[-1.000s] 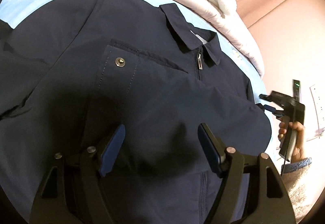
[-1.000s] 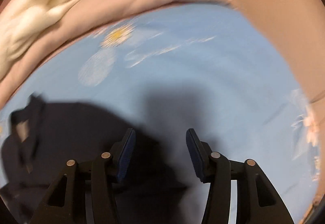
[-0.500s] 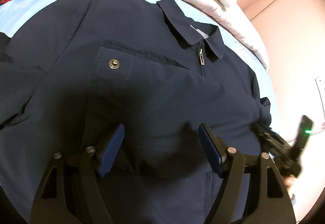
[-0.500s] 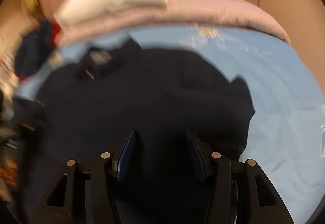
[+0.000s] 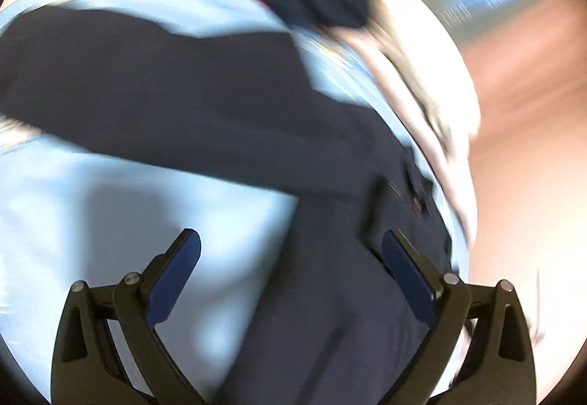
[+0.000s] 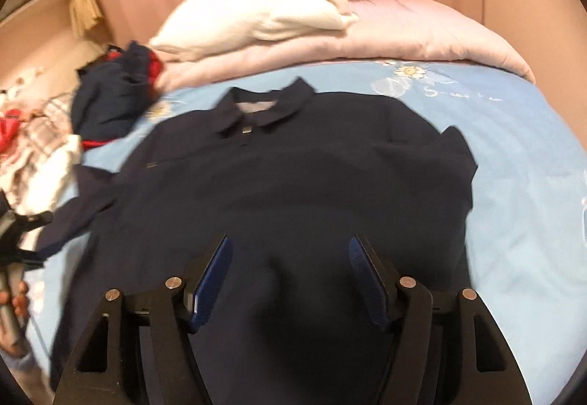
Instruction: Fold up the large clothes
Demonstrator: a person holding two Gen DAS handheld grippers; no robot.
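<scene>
A navy zip jacket (image 6: 293, 166) lies face up on the light blue bedsheet (image 6: 513, 185), collar towards the pillows. One sleeve is folded in over the body at the right. The other sleeve (image 5: 165, 93) stretches out across the sheet (image 5: 91, 221). My right gripper (image 6: 290, 269) hovers over the jacket's lower front, its jaws opening with nothing pressed between the pads. My left gripper (image 5: 291, 258) hangs over the jacket's edge below the outstretched sleeve, its jaws opening wide and gripping nothing. The left wrist view is blurred by motion.
A folded white blanket (image 6: 256, 12) lies on a pink quilt (image 6: 422, 34) at the head of the bed. A crumpled navy and red garment (image 6: 110, 100) and a heap of other clothes (image 6: 36, 148) lie at the left. A hand (image 6: 16, 298) shows at the left edge.
The left view has swung from the jacket's chest to its outstretched sleeve, and those jaws stand wider. The right view has swung from bare sheet to over the jacket, jaws also wider.
</scene>
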